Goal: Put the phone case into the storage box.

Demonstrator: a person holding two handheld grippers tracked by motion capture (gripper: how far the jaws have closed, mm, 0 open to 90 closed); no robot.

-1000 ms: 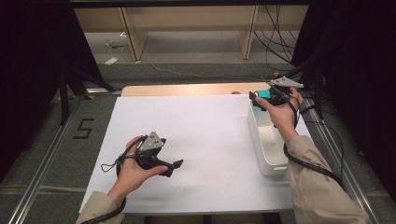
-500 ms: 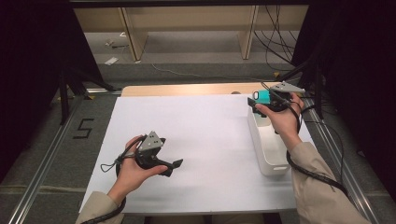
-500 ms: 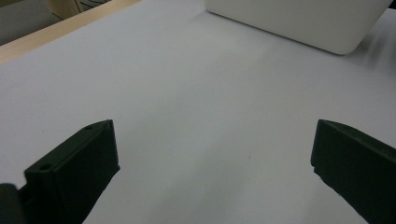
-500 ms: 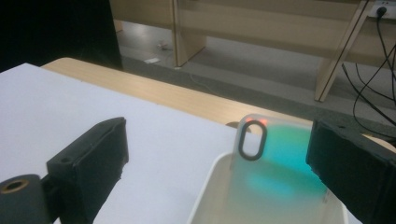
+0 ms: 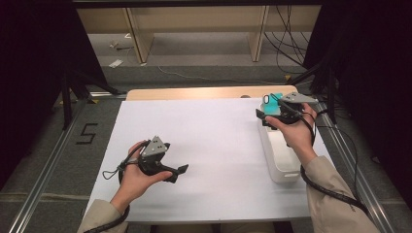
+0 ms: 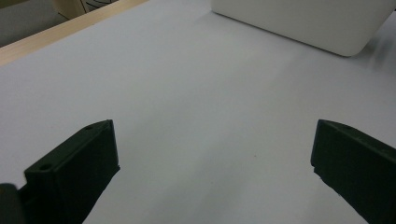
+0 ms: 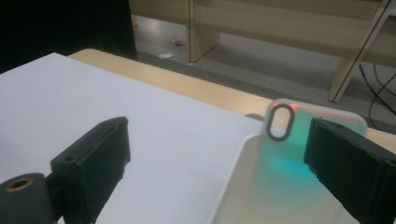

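Teal and translucent, a phone case (image 7: 299, 154) with an oval camera cut-out stands on end in the far end of a white plastic bin (image 5: 279, 158), leaning against the bin's far wall; in the right gripper view it lies ahead of the right gripper (image 7: 224, 163), off toward the right-hand jaw, whose black block overlaps its edge, though whether that jaw touches the case cannot be told; the jaws stand wide apart with nothing between them. In the high view the right gripper (image 5: 273, 116) hangs over the bin's far end, just beside the case (image 5: 272, 104), the person's right hand (image 5: 294, 133) wrapped round its body. The left gripper (image 5: 177, 171) rests low over the white table sheet (image 5: 214, 145), well apart from the bin, jaws spread wide on bare sheet in the left gripper view, the bin's rounded corner (image 6: 327, 28) ahead of it. The step in hand looks like the approach for picking the case out of the bin; the grasp is not yet made. The next move probably calls for shifting the right gripper sideways so the thin case sits between the jaws rather than against one, closing across its flat faces, and lifting straight up clear of the wall; a slanted closure could tip the case flat.
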